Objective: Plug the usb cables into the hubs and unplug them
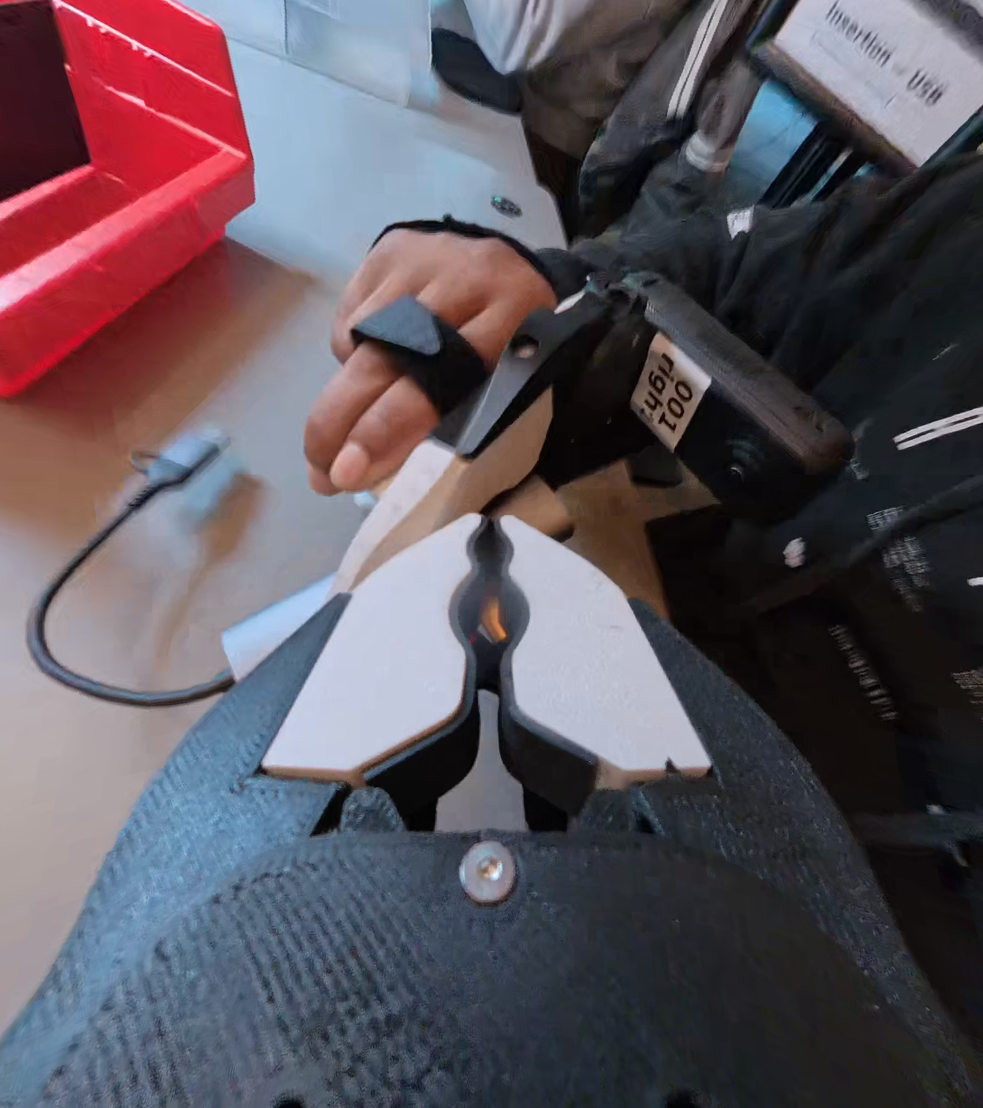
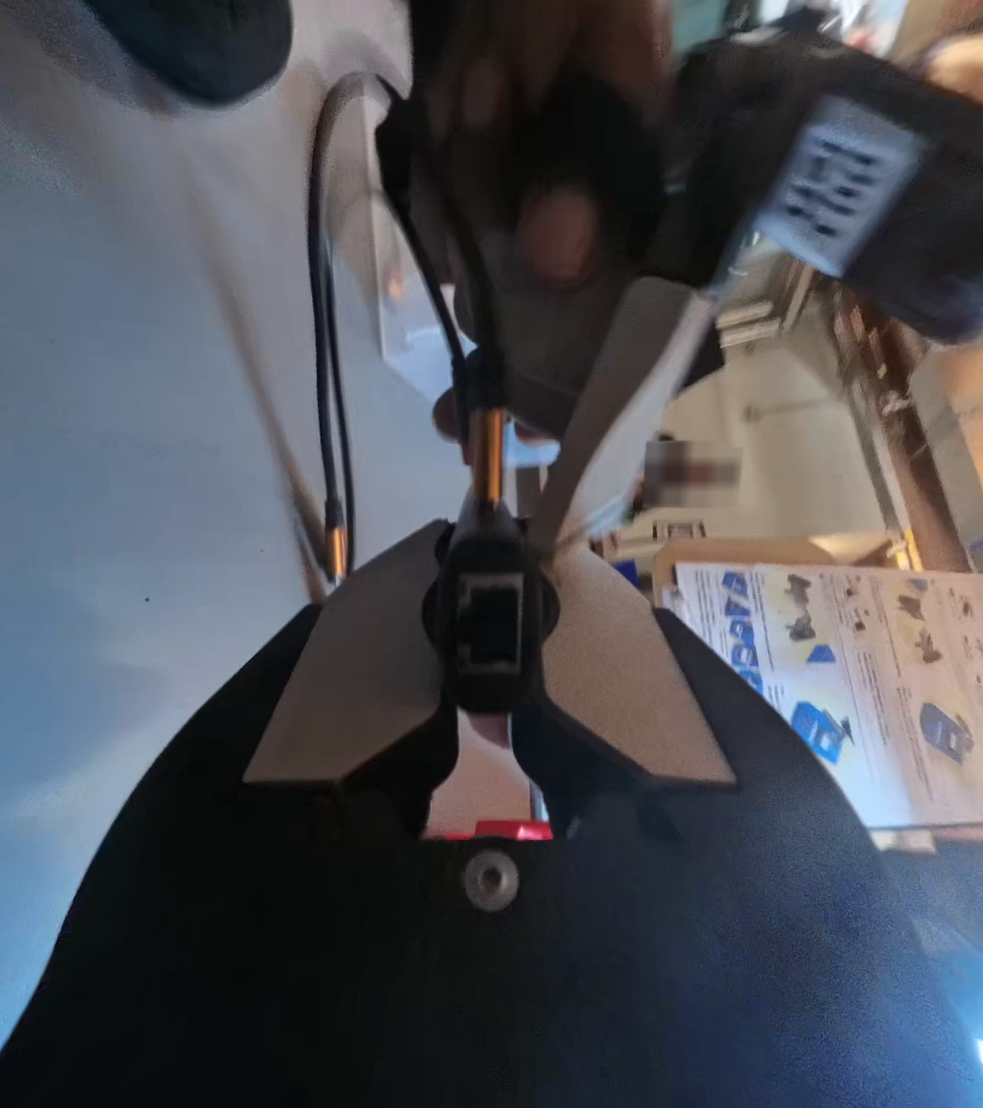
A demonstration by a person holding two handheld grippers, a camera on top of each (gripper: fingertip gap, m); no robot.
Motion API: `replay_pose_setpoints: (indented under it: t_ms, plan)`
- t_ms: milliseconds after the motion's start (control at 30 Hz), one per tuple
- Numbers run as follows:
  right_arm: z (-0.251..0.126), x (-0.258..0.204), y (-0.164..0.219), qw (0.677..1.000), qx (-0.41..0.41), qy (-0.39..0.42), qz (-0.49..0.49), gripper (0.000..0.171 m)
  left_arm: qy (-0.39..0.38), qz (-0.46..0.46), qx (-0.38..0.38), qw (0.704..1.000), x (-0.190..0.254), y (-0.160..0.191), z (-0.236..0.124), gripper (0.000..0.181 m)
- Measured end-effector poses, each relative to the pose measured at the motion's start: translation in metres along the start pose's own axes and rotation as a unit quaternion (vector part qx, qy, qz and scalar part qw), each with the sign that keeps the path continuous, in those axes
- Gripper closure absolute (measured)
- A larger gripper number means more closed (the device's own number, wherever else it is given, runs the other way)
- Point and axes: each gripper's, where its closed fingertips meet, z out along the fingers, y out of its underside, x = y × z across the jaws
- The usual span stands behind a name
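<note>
My right gripper [image 2: 492,599] has its jaws clamped on a black connector [image 2: 490,629], port end facing my camera, its orange-banded cable [image 2: 486,455] running away ahead. My left gripper [image 1: 486,527] has its jaws together on something orange and black. Another grey cable [image 1: 66,599] lies on the table [image 1: 57,809] beside the red bin [image 1: 117,198].

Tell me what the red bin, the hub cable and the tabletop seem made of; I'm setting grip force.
Bin: probably moulded plastic, glossy red with soft highlights on its ledges.
Cable: dark, matte, likely rubber or braid; blur hides the texture.
Tabletop: smooth brownish surface with a dull sheen, perhaps laminate; hard to tell.
</note>
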Motion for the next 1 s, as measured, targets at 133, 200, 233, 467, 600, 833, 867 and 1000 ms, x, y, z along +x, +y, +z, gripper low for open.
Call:
replay_pose_setpoints:
  t_ms: [133, 200, 233, 467, 600, 833, 867, 1000]
  plan:
    - [-0.003, 0.027, 0.013, 0.999, -0.024, 0.036, 0.013, 0.154, -0.127, 0.036, 0.017, 0.991, -0.023, -0.022, -0.028, 0.181]
    - [-0.003, 0.028, 0.012, 0.999, -0.024, 0.038, 0.012, 0.154, -0.150, 0.048, 0.036, 0.987, -0.026, -0.033, -0.044, 0.181]
    - [-0.002, 0.028, 0.013, 0.999, -0.024, 0.037, 0.010, 0.154, -0.153, 0.044, 0.044, 0.986, -0.027, -0.036, -0.049, 0.181]
    - [0.000, 0.025, 0.024, 0.998, -0.042, 0.037, 0.003, 0.154, -0.151, 0.024, -0.009, 0.988, -0.033, -0.011, -0.051, 0.164]
    - [0.001, 0.023, 0.031, 0.998, -0.056, 0.037, -0.004, 0.154, -0.133, 0.004, -0.063, 0.989, -0.033, 0.013, -0.043, 0.164]
    - [0.004, 0.017, 0.032, 0.997, -0.071, 0.032, -0.031, 0.154, -0.142, 0.004, -0.097, 0.985, -0.039, 0.025, -0.028, 0.176]
    - [0.003, 0.017, 0.032, 0.996, -0.072, 0.032, -0.034, 0.154, -0.142, 0.002, -0.099, 0.985, -0.039, 0.025, -0.028, 0.176]
    - [0.003, 0.017, 0.031, 0.995, -0.074, 0.034, -0.049, 0.155, -0.130, -0.010, -0.090, 0.987, -0.040, 0.023, -0.029, 0.176]
